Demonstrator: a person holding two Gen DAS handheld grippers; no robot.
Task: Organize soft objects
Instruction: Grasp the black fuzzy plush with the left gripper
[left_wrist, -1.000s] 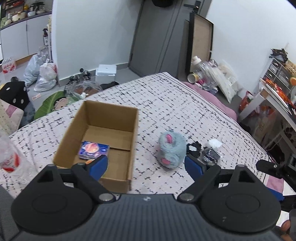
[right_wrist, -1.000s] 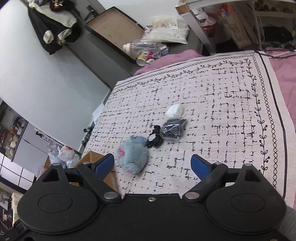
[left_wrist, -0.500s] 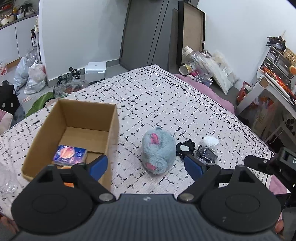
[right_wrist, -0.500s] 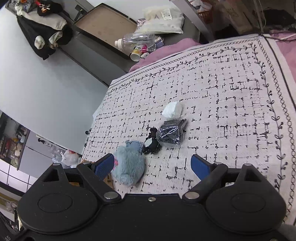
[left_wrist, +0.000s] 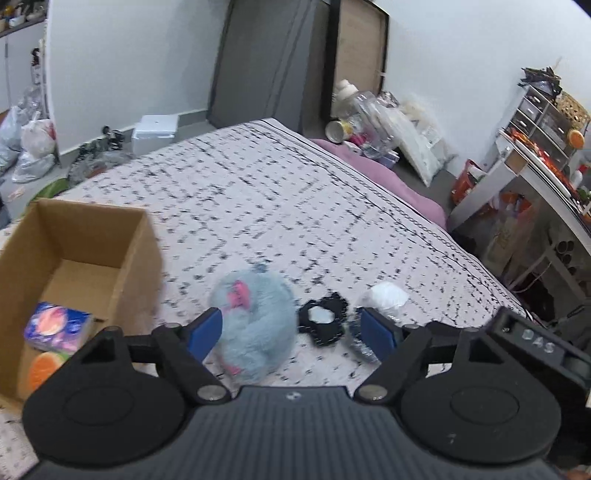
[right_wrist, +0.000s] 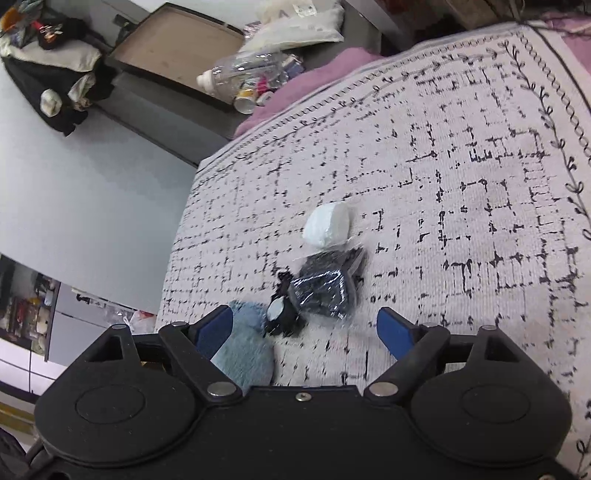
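A fluffy blue plush toy (left_wrist: 255, 325) with pink spots lies on the patterned bedspread. My left gripper (left_wrist: 291, 330) is open and empty, and the plush sits between its fingers, nearer the left one. A black scrunchie (left_wrist: 325, 323), a dark item in a clear bag (right_wrist: 325, 291) and a white soft bundle (left_wrist: 386, 297) lie just right of the plush. My right gripper (right_wrist: 304, 330) is open and empty, just short of the scrunchie (right_wrist: 280, 315) and the bag; the plush (right_wrist: 243, 350) is by its left finger.
An open cardboard box (left_wrist: 122, 258) stands left of the plush, holding a tissue pack (left_wrist: 57, 326) and an orange item (left_wrist: 44, 369). The bed's edge (left_wrist: 424, 206) drops to a cluttered floor with bottles (left_wrist: 364, 110) and a desk (left_wrist: 535, 177) on the right.
Both grippers have moved forward and lower toward the pile. The plush has come between the left gripper's fingers. The right gripper has closed in on the scrunchie and bag. Both stay open.
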